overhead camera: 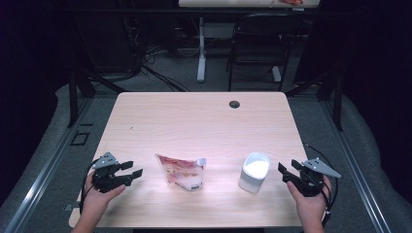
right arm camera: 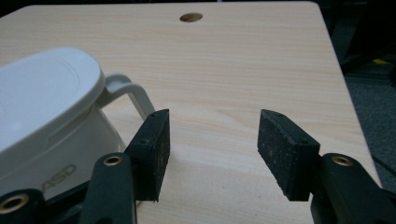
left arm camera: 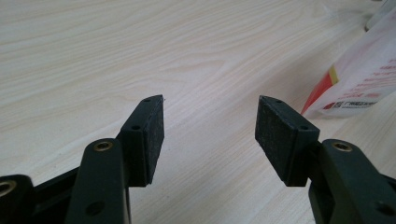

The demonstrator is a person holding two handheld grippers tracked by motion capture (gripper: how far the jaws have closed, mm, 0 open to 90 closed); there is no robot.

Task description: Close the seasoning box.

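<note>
A light wooden table [overhead camera: 194,121] is seen from above, and two things are set on its near half. A soft pouch [overhead camera: 180,172] with red and white print is laid flat near the middle, and a white container [overhead camera: 254,172] with a lid and a handle is stood to the right of it, a little apart. The left gripper [overhead camera: 135,172] is held in a hand [overhead camera: 97,199] at the near left edge, and its jaws are spread wide apart with nothing between them. The pouch is found at about 3 o'clock from this gripper, near it but not touched. In the left gripper view, only bare wood is seen between the jaws, and a corner of the pouch [left arm camera: 359,79] is seen at about 2 o'clock. The right gripper [overhead camera: 285,171] is held in the other hand [overhead camera: 311,204] at the near right edge, and its jaws are also spread apart and empty. The white container is found at about 9 o'clock from it, just beside it. In the right gripper view, the container [right arm camera: 46,116] is seen close behind the left jaw, at about 10 o'clock. A small round hole [overhead camera: 234,104] is seen in the far part of the table.
</note>
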